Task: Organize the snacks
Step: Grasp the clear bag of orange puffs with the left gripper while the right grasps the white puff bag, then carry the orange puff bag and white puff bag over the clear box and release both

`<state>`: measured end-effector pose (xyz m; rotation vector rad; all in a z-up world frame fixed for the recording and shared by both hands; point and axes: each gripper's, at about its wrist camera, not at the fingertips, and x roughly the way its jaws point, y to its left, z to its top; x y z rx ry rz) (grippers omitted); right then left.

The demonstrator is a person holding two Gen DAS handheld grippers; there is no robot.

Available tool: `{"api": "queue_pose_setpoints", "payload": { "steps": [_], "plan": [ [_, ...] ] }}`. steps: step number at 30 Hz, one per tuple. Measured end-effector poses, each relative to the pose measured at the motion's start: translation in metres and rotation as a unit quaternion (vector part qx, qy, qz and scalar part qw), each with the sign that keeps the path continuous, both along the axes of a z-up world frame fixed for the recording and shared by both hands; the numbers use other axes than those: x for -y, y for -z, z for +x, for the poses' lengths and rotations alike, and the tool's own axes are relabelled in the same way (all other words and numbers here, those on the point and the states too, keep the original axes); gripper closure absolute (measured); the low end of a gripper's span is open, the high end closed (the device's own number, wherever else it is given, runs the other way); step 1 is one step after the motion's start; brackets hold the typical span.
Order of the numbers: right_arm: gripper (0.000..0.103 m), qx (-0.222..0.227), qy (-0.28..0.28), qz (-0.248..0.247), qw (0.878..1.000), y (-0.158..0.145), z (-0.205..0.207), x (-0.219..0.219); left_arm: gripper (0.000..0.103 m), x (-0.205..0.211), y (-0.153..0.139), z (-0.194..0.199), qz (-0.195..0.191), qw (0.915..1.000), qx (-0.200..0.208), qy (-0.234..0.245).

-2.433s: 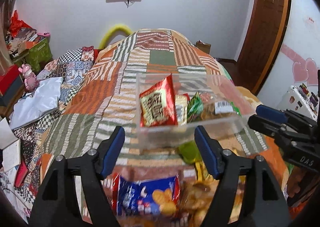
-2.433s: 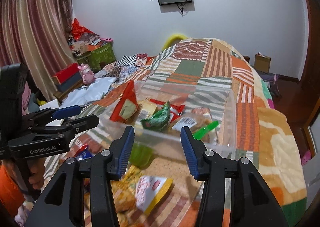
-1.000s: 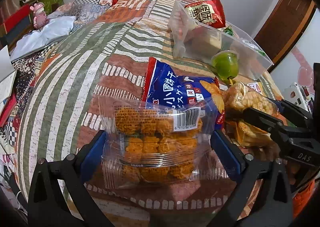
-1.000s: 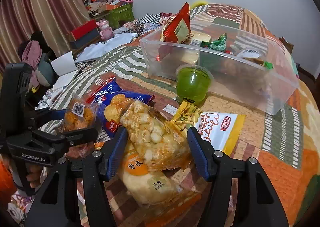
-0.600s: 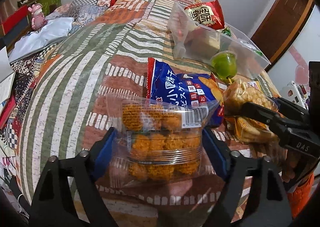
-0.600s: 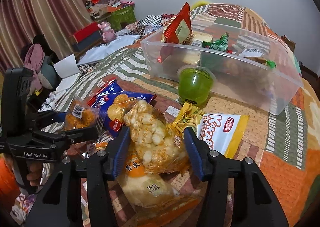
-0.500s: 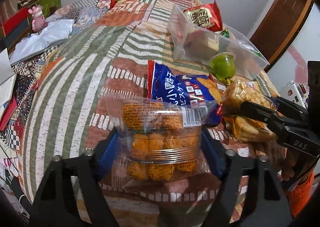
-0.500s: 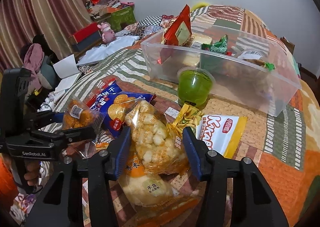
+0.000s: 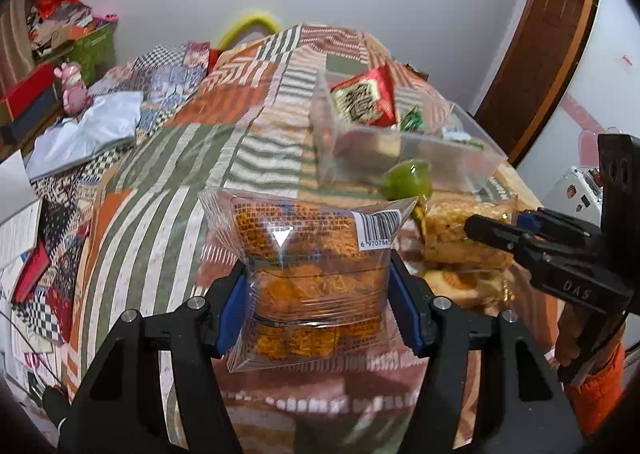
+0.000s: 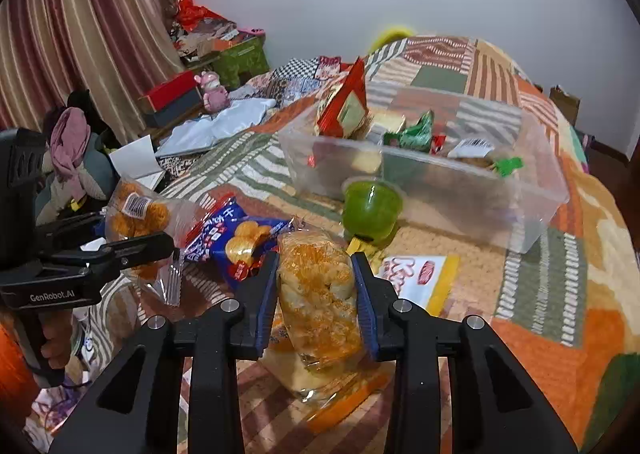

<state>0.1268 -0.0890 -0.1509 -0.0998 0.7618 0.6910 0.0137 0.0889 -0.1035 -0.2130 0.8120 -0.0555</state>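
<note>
My left gripper (image 9: 318,302) is shut on a clear bag of orange fried snacks (image 9: 308,254) and holds it above the patchwork bedspread; the bag also shows in the right wrist view (image 10: 136,218). My right gripper (image 10: 316,298) is shut on a clear bag of pale puffed snacks (image 10: 316,294), lifted just off the bed. A clear plastic bin (image 10: 532,206) holding several snack packs, a red one (image 10: 344,102) among them, stands beyond. A green jelly cup (image 10: 370,210) sits in front of the bin.
A blue cracker bag (image 10: 232,238), a white and yellow packet (image 10: 416,274) and another bag under my right gripper lie on the bedspread (image 10: 552,294). Clutter, boxes and a curtain (image 10: 80,34) fill the left side. A wooden door (image 9: 536,54) stands right.
Both grippers closed on their bags and lifted them off the bed. The left bag rose and tilted upright; the views swung up toward the bin.
</note>
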Motion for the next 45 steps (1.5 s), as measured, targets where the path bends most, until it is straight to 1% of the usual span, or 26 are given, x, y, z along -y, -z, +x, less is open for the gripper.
{"api": "queue_pose_setpoints", "payload": {
  "steps": [7, 16, 23, 33, 36, 45],
  "plan": [
    [0.072, 0.024, 0.020, 0.025, 0.999, -0.021, 0.004, 0.016, 0.040, 0.016, -0.018, 0.017, 0.003, 0.9996, 0.024, 0.014],
    [0.072, 0.062, 0.065, 0.058, 0.994, -0.051, 0.019, 0.042, 0.040, 0.036, -0.037, 0.047, -0.010, 0.9985, 0.047, 0.027],
    [0.072, 0.082, 0.087, 0.066, 0.991, -0.063, 0.034, 0.054, 0.040, 0.054, -0.052, 0.078, 0.002, 0.9970, 0.068, 0.038],
    [0.072, 0.079, 0.103, 0.063, 0.990, -0.057, 0.065, 0.061, 0.040, 0.067, -0.056, 0.125, 0.012, 0.9963, 0.073, 0.044],
    [0.072, 0.077, 0.106, 0.060, 0.990, -0.054, 0.075, 0.061, 0.040, 0.070, -0.053, 0.142, 0.009, 0.9965, 0.069, 0.045],
    [0.072, 0.067, 0.115, 0.050, 0.990, -0.045, 0.108, 0.052, 0.040, 0.077, -0.036, 0.185, 0.021, 0.9972, 0.056, 0.046]
  ]
}}
